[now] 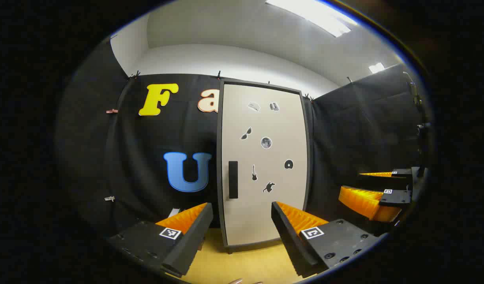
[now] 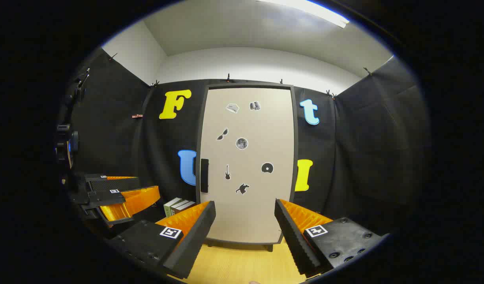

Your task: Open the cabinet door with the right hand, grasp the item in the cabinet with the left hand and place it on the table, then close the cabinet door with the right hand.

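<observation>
A closed cabinet point(image 2: 246, 165) is shown standing on a pale wooden table point(image 2: 242, 268), its door point(image 2: 250, 213) flush with the dark frame and its black handle point(image 2: 204, 175) set on the door's left edge. The item to be fetched is hidden behind the shut door; its kind and position cannot be told.

The right claw point(image 2: 245, 227) is held open and empty in front of the door's lower part, well apart from the handle. The left claw point(image 1: 242, 228) is likewise held open and empty, facing the same door from slightly to the left; the handle point(image 1: 233, 179) is seen above and between its fingers. In the right gripper view the left claw point(image 2: 123, 197) is seen at the far left, beside the stack of books point(image 2: 179, 206).

Risks, as judged from this arrangement: the handle is a slim vertical bar, so a grip taken off-centre may slip as the door is pulled. Since the handle lies to the left, the door is likely hinged on the right and would swing toward the right claw's side; the left claw, if brought in too soon, could be struck by the door's edge. The cabinet stands on short feet and might shift if pulled hard.

Count: one cabinet, one door, one handle, two claws, seven small stickers point(image 2: 242, 143) on the door, and about three books stacked left of the cabinet.
</observation>
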Motion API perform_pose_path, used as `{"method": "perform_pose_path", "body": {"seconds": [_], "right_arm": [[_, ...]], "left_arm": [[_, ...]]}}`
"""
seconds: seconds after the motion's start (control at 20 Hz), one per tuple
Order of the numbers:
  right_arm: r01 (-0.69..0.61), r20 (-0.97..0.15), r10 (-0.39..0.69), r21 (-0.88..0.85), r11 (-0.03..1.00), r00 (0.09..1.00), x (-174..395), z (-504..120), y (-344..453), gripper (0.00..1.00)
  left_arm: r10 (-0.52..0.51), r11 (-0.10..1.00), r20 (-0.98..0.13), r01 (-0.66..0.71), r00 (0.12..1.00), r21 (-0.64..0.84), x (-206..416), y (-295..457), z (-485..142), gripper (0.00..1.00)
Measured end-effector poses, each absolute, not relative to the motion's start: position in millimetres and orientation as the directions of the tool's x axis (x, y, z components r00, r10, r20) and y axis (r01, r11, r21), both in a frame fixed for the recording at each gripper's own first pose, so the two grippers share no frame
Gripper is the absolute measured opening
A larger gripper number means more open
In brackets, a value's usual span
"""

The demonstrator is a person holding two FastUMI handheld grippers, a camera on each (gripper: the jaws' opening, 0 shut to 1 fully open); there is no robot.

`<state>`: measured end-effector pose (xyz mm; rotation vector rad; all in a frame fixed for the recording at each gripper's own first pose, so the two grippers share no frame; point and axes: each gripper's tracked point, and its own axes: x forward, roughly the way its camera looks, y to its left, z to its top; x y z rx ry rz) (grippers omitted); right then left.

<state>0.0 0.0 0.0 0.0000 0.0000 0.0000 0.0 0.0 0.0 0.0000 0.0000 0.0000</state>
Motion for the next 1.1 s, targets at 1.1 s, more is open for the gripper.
{"method": "perform_pose_path", "body": {"seconds": [1.1], "right_arm": [[-0.047, -0.025, 0.048, 0.018, 0.999, 0.999, 0, -1, 19, 0.98]], "left_arm": [[-0.043, 0.999, 0.031, 0.042, 0.999, 0.017, -10, -3, 7, 0.95]]}}
